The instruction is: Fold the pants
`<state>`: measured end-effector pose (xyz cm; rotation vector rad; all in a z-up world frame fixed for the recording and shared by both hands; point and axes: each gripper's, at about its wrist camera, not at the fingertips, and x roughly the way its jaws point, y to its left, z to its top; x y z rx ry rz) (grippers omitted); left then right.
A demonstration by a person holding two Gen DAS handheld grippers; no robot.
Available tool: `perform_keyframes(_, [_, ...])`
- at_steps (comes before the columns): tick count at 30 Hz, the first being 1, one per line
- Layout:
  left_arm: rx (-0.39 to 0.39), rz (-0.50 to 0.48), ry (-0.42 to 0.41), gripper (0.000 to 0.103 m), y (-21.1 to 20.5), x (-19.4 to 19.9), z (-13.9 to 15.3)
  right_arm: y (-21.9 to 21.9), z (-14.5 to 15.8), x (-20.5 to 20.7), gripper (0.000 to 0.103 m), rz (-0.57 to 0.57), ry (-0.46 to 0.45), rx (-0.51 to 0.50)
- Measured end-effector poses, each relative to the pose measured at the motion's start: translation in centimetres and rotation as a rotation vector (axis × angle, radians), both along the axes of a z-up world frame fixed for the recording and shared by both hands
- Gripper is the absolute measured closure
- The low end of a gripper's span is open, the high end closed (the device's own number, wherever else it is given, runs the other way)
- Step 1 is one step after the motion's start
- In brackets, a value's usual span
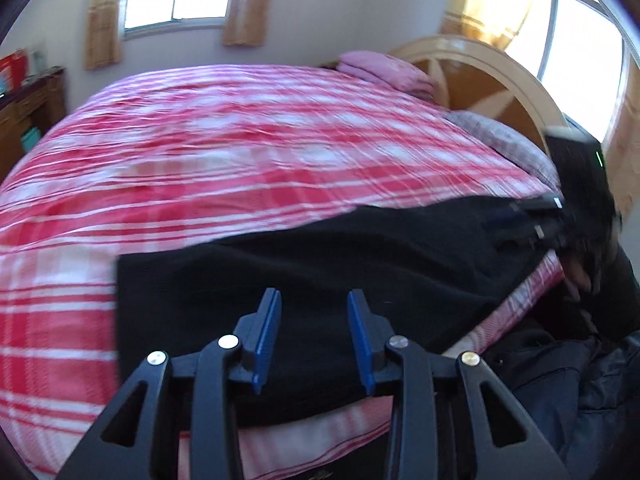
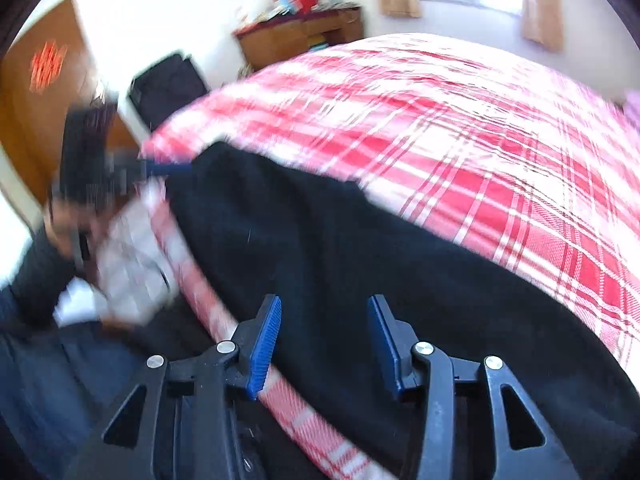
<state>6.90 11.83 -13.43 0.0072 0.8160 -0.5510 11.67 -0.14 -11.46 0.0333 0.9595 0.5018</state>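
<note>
Black pants point(image 1: 320, 264) lie flat along the near edge of a bed with a red and white plaid cover point(image 1: 224, 152). My left gripper point(image 1: 314, 300) is open, just above the pants near their left end. My right gripper point(image 2: 324, 308) is open above the pants point(image 2: 320, 248) at their other end. The right gripper also shows blurred at the far right of the left wrist view point(image 1: 532, 216), over the pants' right end. The left gripper shows blurred at the left of the right wrist view point(image 2: 160, 169).
Pink pillows point(image 1: 380, 68) and a grey pillow point(image 1: 500, 140) lie by the wooden headboard point(image 1: 480, 72). A wooden desk point(image 2: 296, 36) and a black chair point(image 2: 168, 84) stand beyond the bed's foot. The person's dark clothing point(image 1: 580, 380) is at the bed's near edge.
</note>
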Motion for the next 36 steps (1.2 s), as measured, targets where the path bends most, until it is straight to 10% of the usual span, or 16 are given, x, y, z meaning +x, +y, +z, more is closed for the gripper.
perform_keyframes(10, [0.009,-0.171,0.096,0.066,-6.7,-0.3,-3.7,-0.7,-3.8,13.0,0.057,-0.155,0.233,0.232])
perform_keyframes(17, [-0.047,-0.197,0.153,0.066,-5.7,-0.6,-4.2,1.6,-7.1,15.0,0.089,-0.112,0.371,0.300])
perform_keyframes(25, [-0.025,-0.216,0.126,0.066,-5.9,-0.9,-3.8,1.6,-4.2,13.8,0.099,-0.148,0.236,0.295])
perform_keyframes(33, [0.003,-0.208,0.096,0.066,-6.5,-1.4,-3.0,1.9,-5.2,13.0,0.092,-0.137,0.204,0.142])
perform_keyframes(36, [0.037,-0.212,0.068,0.066,-7.3,-1.8,-2.1,-1.0,-3.1,10.3,0.064,-0.165,0.135,0.153])
